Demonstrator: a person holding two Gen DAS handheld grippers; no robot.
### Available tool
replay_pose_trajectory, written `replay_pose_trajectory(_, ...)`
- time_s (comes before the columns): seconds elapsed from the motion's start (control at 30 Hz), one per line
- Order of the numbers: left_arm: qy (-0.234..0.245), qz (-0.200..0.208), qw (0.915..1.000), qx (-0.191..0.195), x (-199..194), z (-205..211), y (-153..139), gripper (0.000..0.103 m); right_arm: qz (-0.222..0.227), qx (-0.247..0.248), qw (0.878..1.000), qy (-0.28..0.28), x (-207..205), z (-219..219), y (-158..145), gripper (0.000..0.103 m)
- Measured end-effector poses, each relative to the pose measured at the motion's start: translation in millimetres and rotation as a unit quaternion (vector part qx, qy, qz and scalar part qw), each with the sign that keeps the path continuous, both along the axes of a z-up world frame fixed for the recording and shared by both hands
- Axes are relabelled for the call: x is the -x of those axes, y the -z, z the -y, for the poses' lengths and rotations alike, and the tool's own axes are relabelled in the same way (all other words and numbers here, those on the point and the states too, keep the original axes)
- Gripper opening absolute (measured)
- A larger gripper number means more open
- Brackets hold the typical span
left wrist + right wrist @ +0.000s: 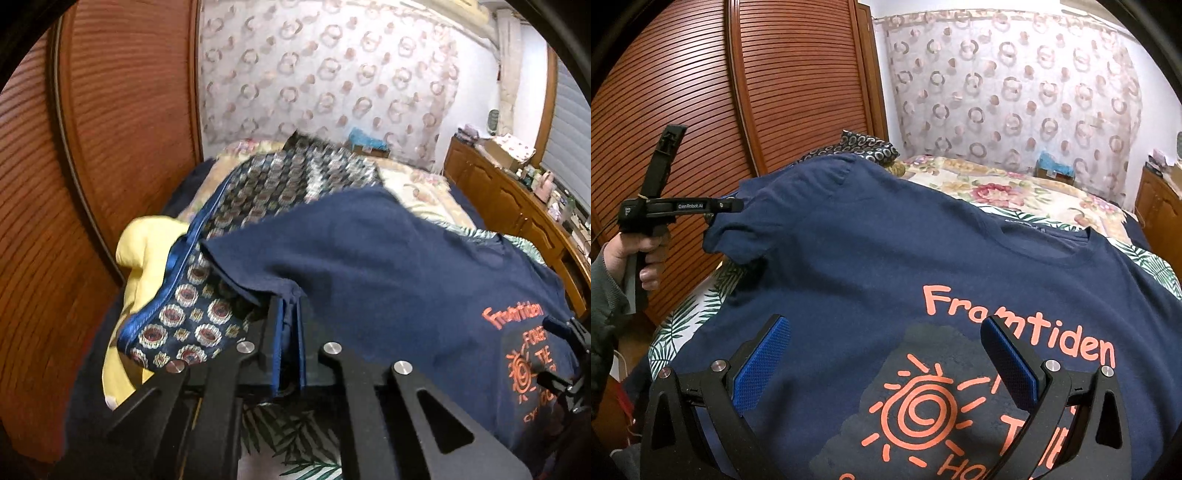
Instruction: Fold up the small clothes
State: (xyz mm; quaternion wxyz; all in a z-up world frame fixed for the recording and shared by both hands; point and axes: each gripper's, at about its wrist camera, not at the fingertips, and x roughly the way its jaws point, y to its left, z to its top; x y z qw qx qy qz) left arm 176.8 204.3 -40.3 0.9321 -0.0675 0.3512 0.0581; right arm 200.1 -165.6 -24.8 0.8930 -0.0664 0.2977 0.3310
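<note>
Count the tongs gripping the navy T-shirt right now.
1. The left tongs are shut on the navy T-shirt at its sleeve, lifted at the left. The right tongs hang open above the orange print, gripping nothing.

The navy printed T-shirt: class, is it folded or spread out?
Mostly spread: navy printed T-shirt lies front-up on the bed, print and collar showing; only one sleeve is lifted by the left tongs.

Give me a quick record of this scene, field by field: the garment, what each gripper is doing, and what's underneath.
garment: navy T-shirt, orange print facing up
left gripper: jaws shut on the T-shirt's sleeve edge, lifting it
right gripper: jaws open above the print, holding nothing
surface: bed with floral and leaf-print covers
nearby: patterned blue cloth, yellow cloth
</note>
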Motion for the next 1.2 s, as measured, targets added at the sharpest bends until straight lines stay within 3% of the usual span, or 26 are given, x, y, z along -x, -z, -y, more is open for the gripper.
replay_pose_trajectory(0.17,0.043,0.029,0.9986,-0.012,-10,27,-31,0.007,0.002,-0.004,1.0,0.007,2,2,-1,0.103)
replay_pose_trajectory(0.33,0.118,0.049,0.9914,-0.031,-43,85,-64,0.007,0.009,-0.007,0.999,0.03,6,12,-5,0.103)
replay_pose_trajectory(0.53,0.198,0.044,0.9786,-0.033,-66,149,-70,0.009,0.013,-0.01,0.997,0.08,14,35,-6,0.103)
replay_pose_trajectory(0.73,0.209,0.046,0.9761,-0.035,-44,146,-65,0.047,0.011,-0.007,0.994,0.112,23,32,-10,0.103)
replay_pose_trajectory(0.87,0.195,0.034,0.9799,-0.028,-29,127,-53,0.08,0.014,0.0,0.993,0.119,26,18,-11,0.103)
replay_pose_trajectory(1.2,0.155,-0.022,0.9873,-0.026,11,118,20,0.082,0.016,0.015,0.998,0.061,20,-22,-22,0.098)
